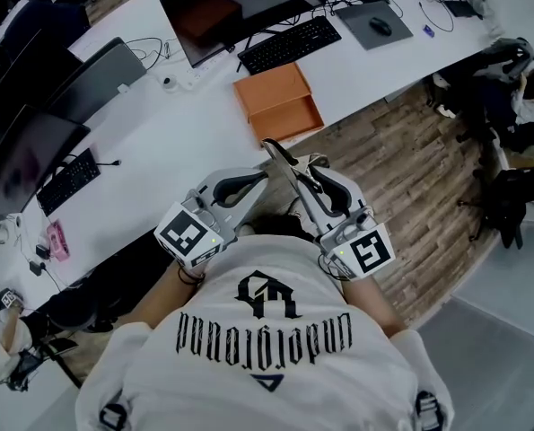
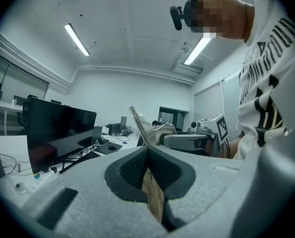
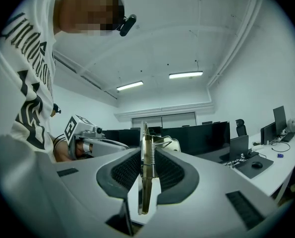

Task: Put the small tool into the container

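My right gripper (image 1: 310, 176) is shut on a thin metal tool with a spring (image 1: 287, 171), whose tip sticks out up and to the left. In the right gripper view the tool (image 3: 146, 182) stands edge-on between the dark pads (image 3: 171, 170). Beside it at chest height, my left gripper (image 1: 263, 178) has its jaws together (image 2: 148, 150), and nothing sticks out past their tips. An open orange box (image 1: 280, 104), the container, lies on the white desk (image 1: 186, 142) ahead of both grippers. From the left gripper view I see the right gripper with the tool (image 2: 139, 125).
Monitors (image 1: 240, 3), a black keyboard (image 1: 290, 45) and a grey mouse mat (image 1: 374, 23) sit behind the box. A second keyboard (image 1: 67, 181) lies at the left. The wood floor (image 1: 410, 178) runs to the right, where bags and chairs (image 1: 509, 115) stand.
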A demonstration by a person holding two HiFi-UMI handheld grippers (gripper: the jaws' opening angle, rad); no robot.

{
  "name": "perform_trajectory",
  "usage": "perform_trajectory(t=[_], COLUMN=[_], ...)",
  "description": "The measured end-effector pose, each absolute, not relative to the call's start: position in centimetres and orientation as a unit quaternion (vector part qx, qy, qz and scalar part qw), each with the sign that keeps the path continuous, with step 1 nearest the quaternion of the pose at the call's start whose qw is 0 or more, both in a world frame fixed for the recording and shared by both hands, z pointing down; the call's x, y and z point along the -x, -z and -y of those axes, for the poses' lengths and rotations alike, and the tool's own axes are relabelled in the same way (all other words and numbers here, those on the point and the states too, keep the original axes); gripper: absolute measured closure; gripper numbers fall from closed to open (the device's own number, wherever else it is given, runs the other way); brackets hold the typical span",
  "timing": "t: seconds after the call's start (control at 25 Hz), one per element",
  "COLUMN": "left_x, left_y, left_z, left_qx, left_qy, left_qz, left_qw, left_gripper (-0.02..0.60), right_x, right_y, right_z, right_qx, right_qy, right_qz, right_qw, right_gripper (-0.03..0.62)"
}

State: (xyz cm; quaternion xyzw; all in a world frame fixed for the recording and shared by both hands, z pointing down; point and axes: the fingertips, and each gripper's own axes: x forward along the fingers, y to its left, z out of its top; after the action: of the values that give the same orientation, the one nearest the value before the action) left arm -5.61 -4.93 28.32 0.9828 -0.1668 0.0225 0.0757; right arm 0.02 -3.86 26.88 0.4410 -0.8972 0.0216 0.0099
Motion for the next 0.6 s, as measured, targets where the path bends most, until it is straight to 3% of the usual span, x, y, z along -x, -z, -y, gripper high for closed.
perform_trajectory(t=[0.6], left_x=[-5.8], left_y=[-27.1], left_z=[10.2], left_qx=[-0.977], left_qy=[-0.019], left_qz=[0.198], left_qw=[0.073], left_gripper=[0.566], right_x=[-12.4], right_y=[-26.3], right_z=[9.9], right_qx=[-0.418], right_qy=[-0.017], right_qz=[0.908], right_qw=[0.013], right_gripper=[0.503])
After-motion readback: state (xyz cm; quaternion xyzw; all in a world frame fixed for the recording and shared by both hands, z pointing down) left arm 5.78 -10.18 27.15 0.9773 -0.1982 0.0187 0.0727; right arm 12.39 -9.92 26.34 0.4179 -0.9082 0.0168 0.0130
